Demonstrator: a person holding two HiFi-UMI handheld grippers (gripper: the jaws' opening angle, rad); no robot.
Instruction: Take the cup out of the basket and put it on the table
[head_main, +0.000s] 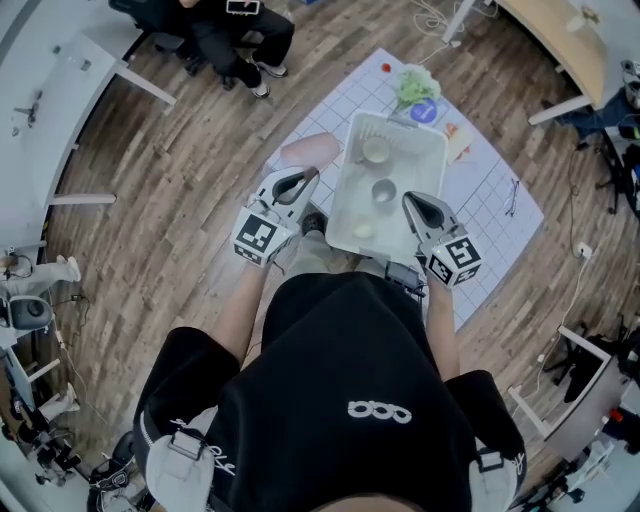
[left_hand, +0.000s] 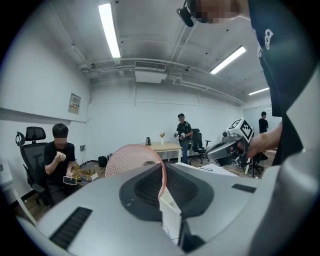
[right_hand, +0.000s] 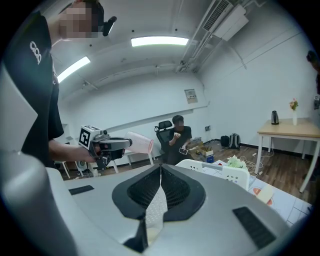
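I pinch pink cup (head_main: 312, 150) by rim wall in left gripper (head_main: 300, 182) jaws, one jaw inside for firm hold. Cup hangs sideways, outside white basket (head_main: 410, 160), just beside its left wall, over tabletop (head_main: 490, 200) edge. Right gripper (head_main: 420, 207) jaws pressed together, empty, not needed now. My judgement: only set-down left.

Bright, even light from ceiling tubes (left_hand: 109, 30) above me, shadows faint. Both my gripper views fisheye hard with black vignetted corners, close foreground soft. Head view sharp, edges bent.
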